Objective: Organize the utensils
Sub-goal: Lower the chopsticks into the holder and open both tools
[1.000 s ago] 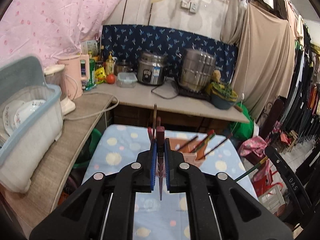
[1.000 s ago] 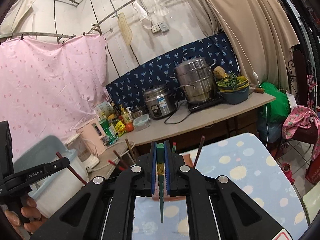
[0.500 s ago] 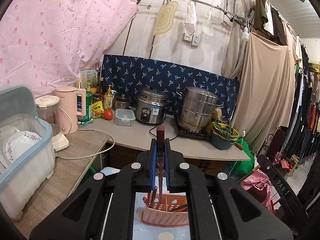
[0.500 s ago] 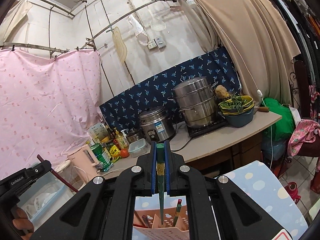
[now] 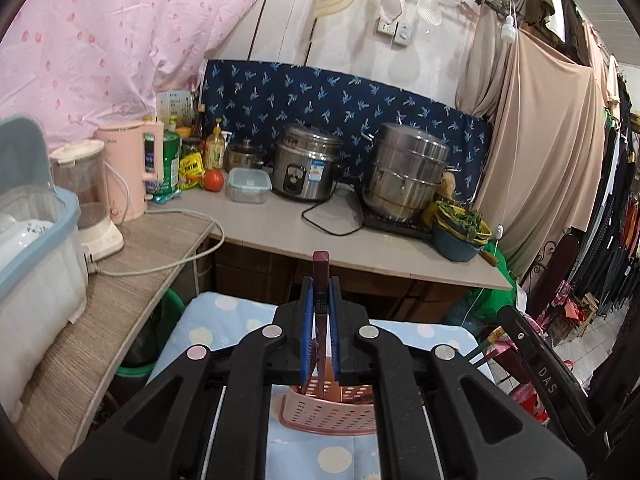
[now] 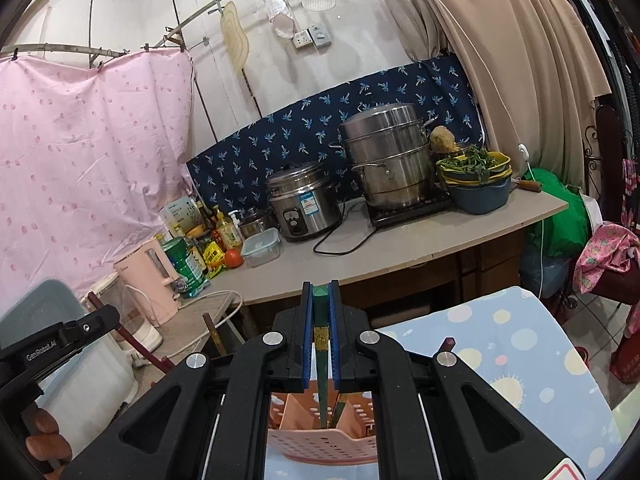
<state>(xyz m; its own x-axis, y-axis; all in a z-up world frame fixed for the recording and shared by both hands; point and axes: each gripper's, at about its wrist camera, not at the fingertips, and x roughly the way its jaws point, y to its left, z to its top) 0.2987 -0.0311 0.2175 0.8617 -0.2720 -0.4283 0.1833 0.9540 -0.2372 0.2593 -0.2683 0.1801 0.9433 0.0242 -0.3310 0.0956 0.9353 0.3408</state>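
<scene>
The left tool (image 5: 320, 320) is clamping a maroon chopstick (image 5: 321, 276) above the pink basket (image 5: 332, 412); the right tool (image 6: 320, 320) is clamping a green chopstick (image 6: 320, 312), its tip dipping inside that basket.

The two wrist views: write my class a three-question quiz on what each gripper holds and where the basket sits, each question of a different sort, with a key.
1. True or false: the left gripper is shut on a dark red chopstick.
2. What does the right gripper hold? A) a spoon B) a green chopstick C) nothing
3. Fill in: the lower tips of both chopsticks point down toward the pink ____ on the spotted cloth.

Key
1. True; its blue pads clamp the stick.
2. B.
3. Basket; whether the tips are inside it cannot be told for sure.
</scene>
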